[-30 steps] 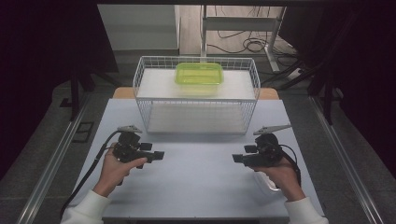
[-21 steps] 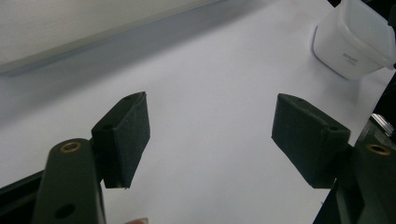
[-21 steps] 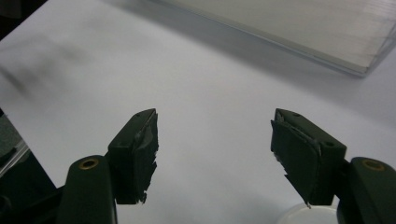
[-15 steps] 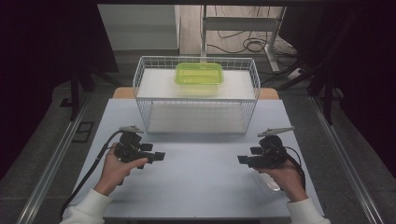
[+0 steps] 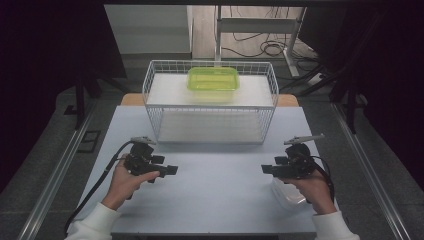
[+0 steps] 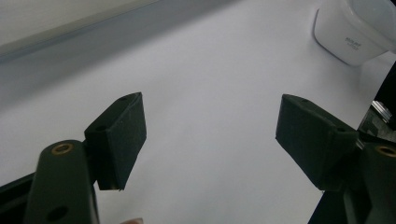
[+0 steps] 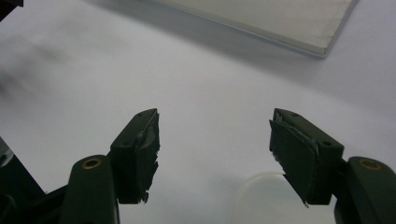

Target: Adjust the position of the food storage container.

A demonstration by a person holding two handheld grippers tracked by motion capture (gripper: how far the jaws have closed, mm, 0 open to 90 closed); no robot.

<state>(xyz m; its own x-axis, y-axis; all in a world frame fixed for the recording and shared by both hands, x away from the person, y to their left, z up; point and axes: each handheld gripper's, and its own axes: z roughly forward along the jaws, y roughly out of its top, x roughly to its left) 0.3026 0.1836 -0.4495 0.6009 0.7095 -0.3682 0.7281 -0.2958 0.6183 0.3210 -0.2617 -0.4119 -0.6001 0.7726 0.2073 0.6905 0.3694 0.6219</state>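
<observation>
Translucent plastic container sits lower right of the frame, under your right gripper; both grippers' fingers stand apart, empty. Your wrist could knock it off the surface.

Lab recording bay, not a home.
Pale work table set between metal rails, dark curtains hung on both sides, loose cables sprawled across the floor behind, a bare metal stand at the back, a white wire basket laid out like test gear.
</observation>
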